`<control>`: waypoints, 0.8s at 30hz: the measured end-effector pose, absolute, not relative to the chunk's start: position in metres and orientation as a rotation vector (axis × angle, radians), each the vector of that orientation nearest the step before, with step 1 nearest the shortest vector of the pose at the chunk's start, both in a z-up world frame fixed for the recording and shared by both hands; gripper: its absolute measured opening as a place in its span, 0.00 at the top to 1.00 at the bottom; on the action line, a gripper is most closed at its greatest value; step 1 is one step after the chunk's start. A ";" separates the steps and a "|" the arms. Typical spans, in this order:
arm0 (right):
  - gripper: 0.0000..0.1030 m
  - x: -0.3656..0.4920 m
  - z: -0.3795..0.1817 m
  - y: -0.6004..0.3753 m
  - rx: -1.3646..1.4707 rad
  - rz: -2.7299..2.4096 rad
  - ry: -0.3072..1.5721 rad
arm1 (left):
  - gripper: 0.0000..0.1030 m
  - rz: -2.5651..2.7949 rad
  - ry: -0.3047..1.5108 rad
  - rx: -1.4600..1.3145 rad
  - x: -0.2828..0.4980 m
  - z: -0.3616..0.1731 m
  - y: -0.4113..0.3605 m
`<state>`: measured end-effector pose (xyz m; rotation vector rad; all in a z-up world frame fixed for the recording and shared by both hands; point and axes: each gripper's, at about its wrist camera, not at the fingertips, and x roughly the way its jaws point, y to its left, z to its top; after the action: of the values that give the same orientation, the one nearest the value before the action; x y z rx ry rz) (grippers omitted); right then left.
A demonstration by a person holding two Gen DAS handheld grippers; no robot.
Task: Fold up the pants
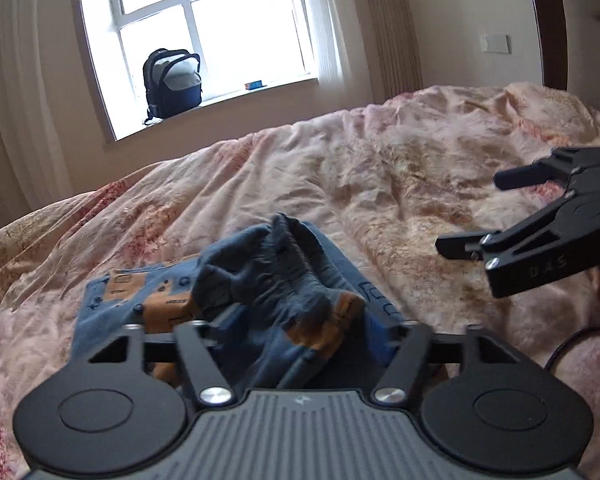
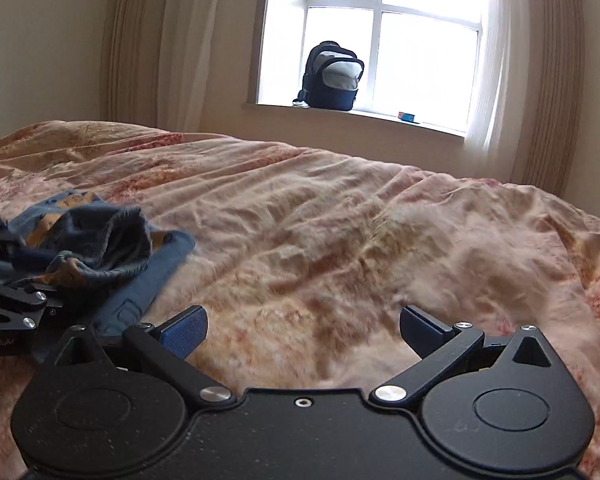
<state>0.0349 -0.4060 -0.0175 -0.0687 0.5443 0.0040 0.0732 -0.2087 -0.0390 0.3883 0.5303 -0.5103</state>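
Pants (image 1: pixel 268 280) bunched between left tool (image 1: pixel 300 320) fingers | right tool (image 2: pixel 300 328) spread, beside

Ahead of you a rumpled pink and cream floral bedspread (image 2: pixel 340 216) covers the bed from edge to edge. Beyond its far edge you face a white-framed window (image 2: pixel 374 12) with a white sill. On that sill stands a dark navy backpack (image 2: pixel 332 78) with a pale grey front panel, upright, against the panes. Further along the same sill, well apart from the backpack, lies a small blue box (image 2: pixel 409 117). Beige pleated curtains (image 2: pixel 140 40) hang at both sides of the window. On your left camera, a white wall switch plate (image 1: pixel 495 43) sits beside a dark wooden headboard (image 1: pixel 548 24), and a black cable (image 1: pixel 572 342) trails across the bedspread's right edge.
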 end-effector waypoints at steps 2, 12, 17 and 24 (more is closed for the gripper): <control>0.01 0.039 -0.017 -0.401 -0.078 0.030 0.541 | 0.20 -0.492 0.509 0.376 0.072 -0.031 -0.201; 0.01 0.056 -0.002 -0.379 0.018 0.174 0.548 | 0.41 -0.513 0.526 0.486 0.063 -0.041 -0.185; 0.01 0.082 0.011 -0.360 0.029 0.263 0.573 | 0.47 -0.552 0.529 0.523 0.059 -0.042 -0.189; 0.09 0.125 0.006 -0.351 0.212 0.380 0.642 | 0.59 -0.541 0.553 0.497 0.062 -0.040 -0.188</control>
<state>0.1250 -0.3509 0.0055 0.2116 0.6423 0.3797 0.0624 -0.1875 -0.0400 0.4968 0.5532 -0.5413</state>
